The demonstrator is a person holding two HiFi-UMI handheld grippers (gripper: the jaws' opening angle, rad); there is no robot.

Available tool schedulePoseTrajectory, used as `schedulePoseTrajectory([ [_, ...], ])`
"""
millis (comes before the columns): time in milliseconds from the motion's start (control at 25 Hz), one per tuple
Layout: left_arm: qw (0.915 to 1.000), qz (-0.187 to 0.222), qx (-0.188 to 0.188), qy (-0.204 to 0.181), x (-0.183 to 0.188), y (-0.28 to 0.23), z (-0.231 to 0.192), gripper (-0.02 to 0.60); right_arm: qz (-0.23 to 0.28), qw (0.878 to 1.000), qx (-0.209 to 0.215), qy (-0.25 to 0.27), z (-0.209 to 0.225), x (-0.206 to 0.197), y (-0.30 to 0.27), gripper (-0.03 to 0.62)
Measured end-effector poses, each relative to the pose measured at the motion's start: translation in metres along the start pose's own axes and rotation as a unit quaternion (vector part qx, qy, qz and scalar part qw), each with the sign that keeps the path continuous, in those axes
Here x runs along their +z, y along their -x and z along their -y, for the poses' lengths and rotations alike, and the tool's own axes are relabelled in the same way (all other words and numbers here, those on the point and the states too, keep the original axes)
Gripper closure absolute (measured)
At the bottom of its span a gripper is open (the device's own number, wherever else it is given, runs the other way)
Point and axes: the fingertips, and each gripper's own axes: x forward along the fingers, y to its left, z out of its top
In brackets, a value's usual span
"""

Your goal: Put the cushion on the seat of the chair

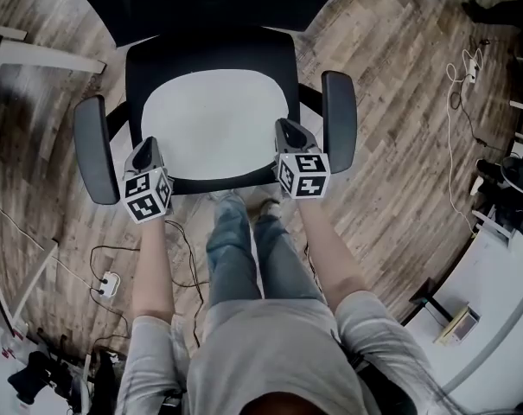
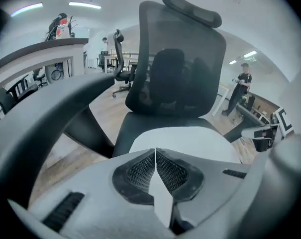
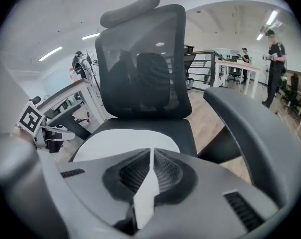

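A flat white cushion (image 1: 213, 124) lies on the black seat (image 1: 209, 52) of the office chair, covering most of it. My left gripper (image 1: 145, 147) hovers at the seat's front left corner, above the cushion's edge, and its jaws are shut with nothing between them. My right gripper (image 1: 287, 130) hovers at the front right corner, also shut and empty. In the left gripper view the closed left gripper (image 2: 155, 156) points over the cushion (image 2: 190, 136) toward the mesh backrest (image 2: 182, 68). In the right gripper view the right gripper (image 3: 151, 156) faces the cushion (image 3: 120, 141) and the backrest (image 3: 140, 68).
The chair's armrests (image 1: 95, 150) (image 1: 339, 119) flank the two grippers. The person's legs (image 1: 235, 249) stand right in front of the seat on the wooden floor. Cables and a power strip (image 1: 111, 284) lie at lower left. Desks, another chair (image 2: 121, 68) and a standing person (image 2: 242, 86) are farther off.
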Motion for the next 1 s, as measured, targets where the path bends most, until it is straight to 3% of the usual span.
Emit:
schedulePoseTrajectory([
  [320,0.9947,0.072,-0.07,-0.022,0.034,0.054,0.052,0.571,0.041,0.998,0.041,0.038,-0.03,0.029,0.04,0.568],
  [600,0.9878,0.124,-0.076,-0.056,0.055,0.12,0.089,0.571,0.075,0.993,0.066,0.066,-0.049,0.055,0.091,0.568],
  [1000,0.9788,0.191,-0.061,-0.043,0.08,0.202,0.112,0.569,0.129,0.984,0.08,0.087,-0.057,0.089,0.174,0.568],
])
